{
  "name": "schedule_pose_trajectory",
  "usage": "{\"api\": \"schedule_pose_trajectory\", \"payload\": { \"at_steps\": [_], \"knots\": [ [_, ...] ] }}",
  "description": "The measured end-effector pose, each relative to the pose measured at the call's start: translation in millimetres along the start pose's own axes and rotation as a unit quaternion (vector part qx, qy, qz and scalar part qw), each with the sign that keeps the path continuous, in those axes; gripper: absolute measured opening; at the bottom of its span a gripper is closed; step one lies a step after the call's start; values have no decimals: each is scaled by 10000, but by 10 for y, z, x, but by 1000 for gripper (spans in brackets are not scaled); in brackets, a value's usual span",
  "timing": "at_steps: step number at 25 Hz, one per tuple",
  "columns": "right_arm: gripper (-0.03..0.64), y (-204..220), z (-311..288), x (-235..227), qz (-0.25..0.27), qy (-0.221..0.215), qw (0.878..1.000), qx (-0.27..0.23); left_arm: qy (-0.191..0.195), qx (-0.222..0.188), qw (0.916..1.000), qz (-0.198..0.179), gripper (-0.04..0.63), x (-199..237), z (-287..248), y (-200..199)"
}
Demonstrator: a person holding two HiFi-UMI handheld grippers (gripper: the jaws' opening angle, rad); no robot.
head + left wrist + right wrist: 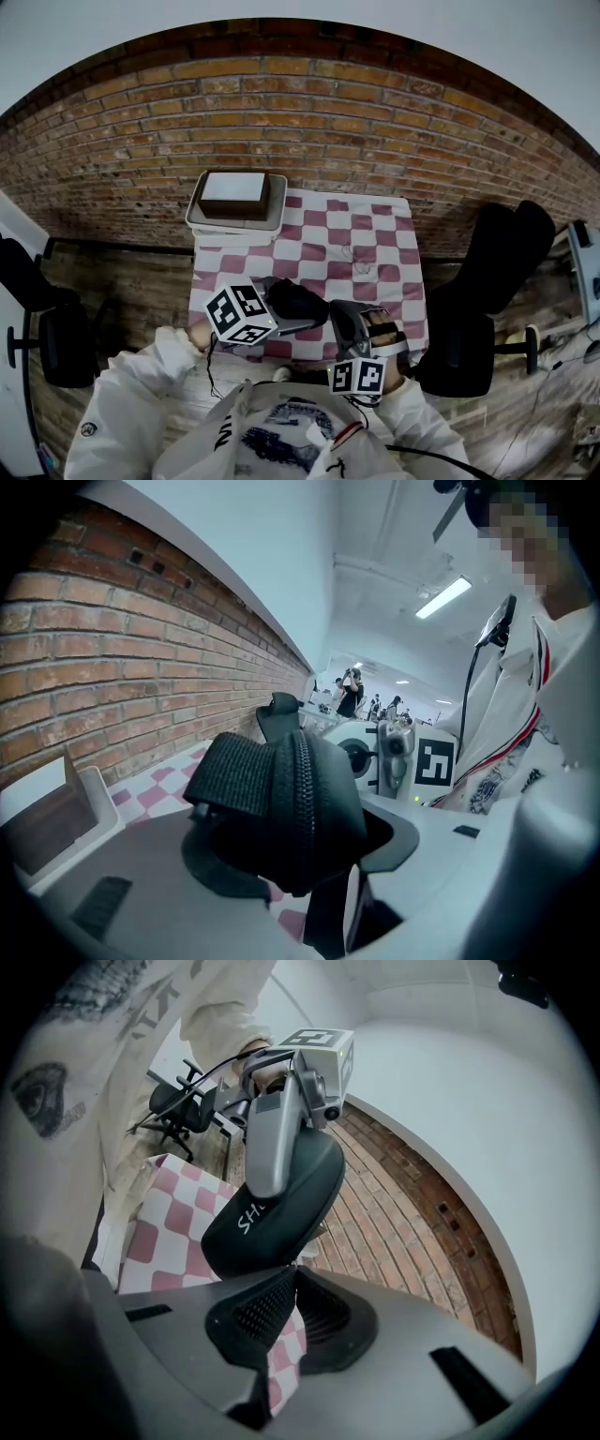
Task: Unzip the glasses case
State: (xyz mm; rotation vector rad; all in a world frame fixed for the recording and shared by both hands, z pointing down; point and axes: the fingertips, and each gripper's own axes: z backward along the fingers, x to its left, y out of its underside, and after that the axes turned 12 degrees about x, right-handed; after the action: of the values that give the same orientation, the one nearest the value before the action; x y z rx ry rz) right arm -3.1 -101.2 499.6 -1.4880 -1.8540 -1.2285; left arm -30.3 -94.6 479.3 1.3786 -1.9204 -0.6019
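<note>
Starting with head view: left gripper (279,323) is clamped on the black glasses case (302,298) and holds it clear above the checked tablecloth (370,246). Right gripper (336,326) sits just beside the case's near end, tips toward it. A tray with a box (236,202) is well beyond both and not involved.

Left gripper view: the case (328,799) fills the gap between the jaws, one pad on each broad face. The zipper (301,771) runs up the middle, facing the camera, with no pad on it. A webbing tab (232,772) lies on the left half.

Right gripper view: jaws (293,1281) are fully together, pads meeting right at the case's lower edge. Can't tell if a pull tab is pinched between them; nothing wider is. The case (281,1208) hangs just ahead of the tips, white lettering (251,1219) on its face.

Handling, my read:
- It looks like a light, semi-rigid shell with a textile skin, so decent friction and no need to squeeze hard.
- Crushing it would pinch the track and jam the slider.
- Best hold is the current one: broad faces, off the seam.
- The pull is small and likely slippery. Grip it deep in the pads and pull along the track, not outward.
</note>
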Motion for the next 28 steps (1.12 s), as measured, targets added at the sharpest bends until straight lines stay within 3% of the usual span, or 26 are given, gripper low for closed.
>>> {"api": "schedule_pose_trajectory", "payload": {
  "at_steps": [17,28],
  "knots": [
    [15,-91,-73,-6,187,-45,9998,-102,-242,528,9980,-257,242,87,-143,139],
    [15,-173,-100,-14,308,-26,9994,-152,-568,1035,9914,-563,242,156,-230,253]
  ]
}}
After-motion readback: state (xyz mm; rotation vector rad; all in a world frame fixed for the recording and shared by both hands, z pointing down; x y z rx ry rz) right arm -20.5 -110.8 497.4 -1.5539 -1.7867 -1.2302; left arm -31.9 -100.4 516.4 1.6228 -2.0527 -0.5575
